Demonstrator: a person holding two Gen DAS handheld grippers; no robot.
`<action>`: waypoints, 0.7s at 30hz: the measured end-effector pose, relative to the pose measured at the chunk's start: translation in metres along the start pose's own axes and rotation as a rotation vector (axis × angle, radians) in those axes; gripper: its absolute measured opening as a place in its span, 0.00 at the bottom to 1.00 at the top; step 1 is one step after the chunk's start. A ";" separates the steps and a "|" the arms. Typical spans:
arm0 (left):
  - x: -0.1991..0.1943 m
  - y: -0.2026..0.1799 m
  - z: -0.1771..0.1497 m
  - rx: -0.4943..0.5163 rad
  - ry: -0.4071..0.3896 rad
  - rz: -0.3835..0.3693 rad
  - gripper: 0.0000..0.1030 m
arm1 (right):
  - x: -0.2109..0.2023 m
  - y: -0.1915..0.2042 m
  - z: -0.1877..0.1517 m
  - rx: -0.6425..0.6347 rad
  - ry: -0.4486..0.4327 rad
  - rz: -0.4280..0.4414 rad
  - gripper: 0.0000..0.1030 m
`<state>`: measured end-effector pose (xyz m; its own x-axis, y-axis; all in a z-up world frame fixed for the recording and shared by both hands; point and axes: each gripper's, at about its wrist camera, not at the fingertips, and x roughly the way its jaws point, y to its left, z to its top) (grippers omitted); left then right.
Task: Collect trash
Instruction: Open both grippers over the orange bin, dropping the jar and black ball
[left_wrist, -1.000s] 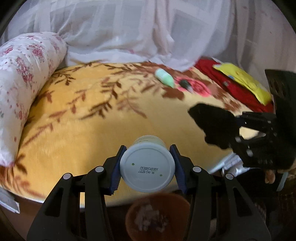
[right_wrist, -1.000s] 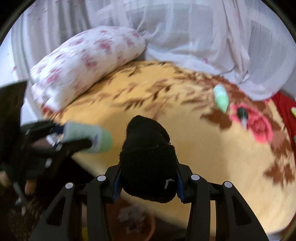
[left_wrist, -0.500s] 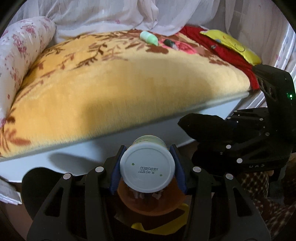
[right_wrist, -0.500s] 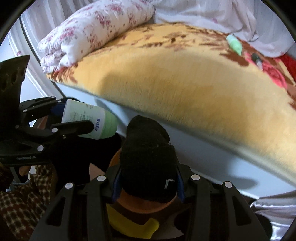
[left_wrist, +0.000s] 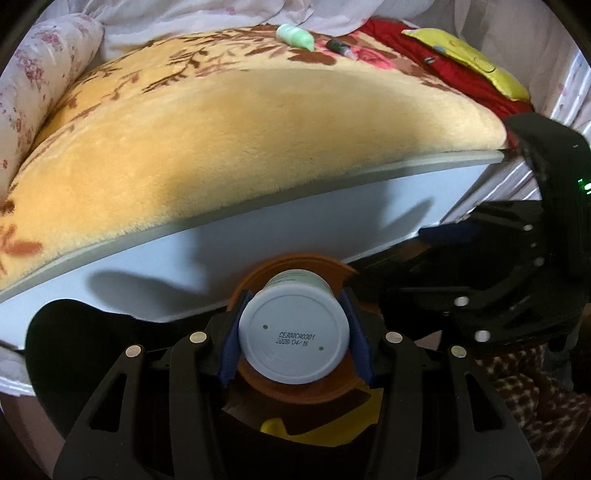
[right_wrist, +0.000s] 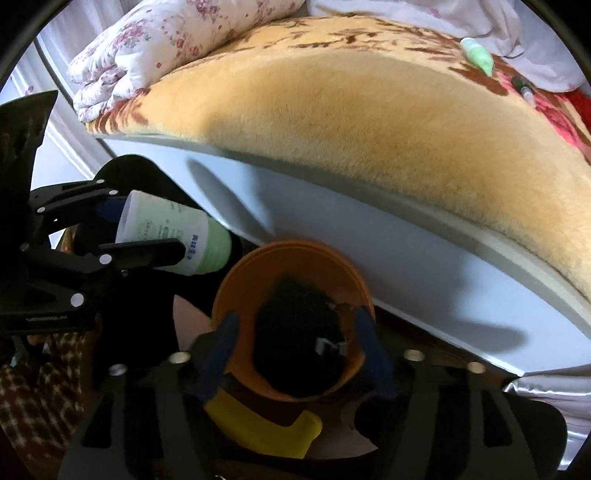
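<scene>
My left gripper (left_wrist: 293, 341) is shut on a white and green bottle (left_wrist: 293, 341), bottom end toward the camera, held over the orange bin (left_wrist: 291, 264) on the floor beside the bed. The bottle also shows in the right wrist view (right_wrist: 173, 238). My right gripper (right_wrist: 299, 350) is open, its jaws spread wide over the orange bin (right_wrist: 236, 280). A black sock (right_wrist: 299, 332) lies loose inside the bin between the fingers. A green tube (left_wrist: 295, 36) and a small dark bottle (left_wrist: 341, 48) lie far back on the yellow blanket (left_wrist: 240, 122).
The bed's white side panel (left_wrist: 295, 221) rises just behind the bin. A floral pillow (right_wrist: 177, 40) lies at the bed's left end. A red cloth with a yellow pouch (left_wrist: 465, 55) lies at the right end. A yellow object (right_wrist: 258, 428) lies by the bin's base.
Both grippers have dropped from above the bed to the orange bin on the floor. My right gripper has opened and let the black sock fall into the bin. The left keeps the bottle.
</scene>
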<state>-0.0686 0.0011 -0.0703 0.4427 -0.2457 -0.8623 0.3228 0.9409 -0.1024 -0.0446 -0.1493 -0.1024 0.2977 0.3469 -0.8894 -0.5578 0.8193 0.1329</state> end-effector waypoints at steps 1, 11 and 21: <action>-0.002 0.001 0.001 0.000 -0.008 0.011 0.52 | -0.003 -0.003 0.001 0.007 -0.011 -0.007 0.67; -0.013 0.007 0.012 -0.017 -0.051 0.048 0.64 | -0.018 -0.022 0.005 0.061 -0.065 -0.015 0.68; -0.023 0.000 0.064 0.013 -0.131 0.035 0.64 | -0.051 -0.045 0.027 0.092 -0.180 -0.058 0.68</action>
<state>-0.0256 -0.0080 -0.0188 0.5589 -0.2417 -0.7932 0.3155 0.9466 -0.0661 -0.0141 -0.1914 -0.0512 0.4656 0.3669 -0.8054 -0.4649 0.8757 0.1302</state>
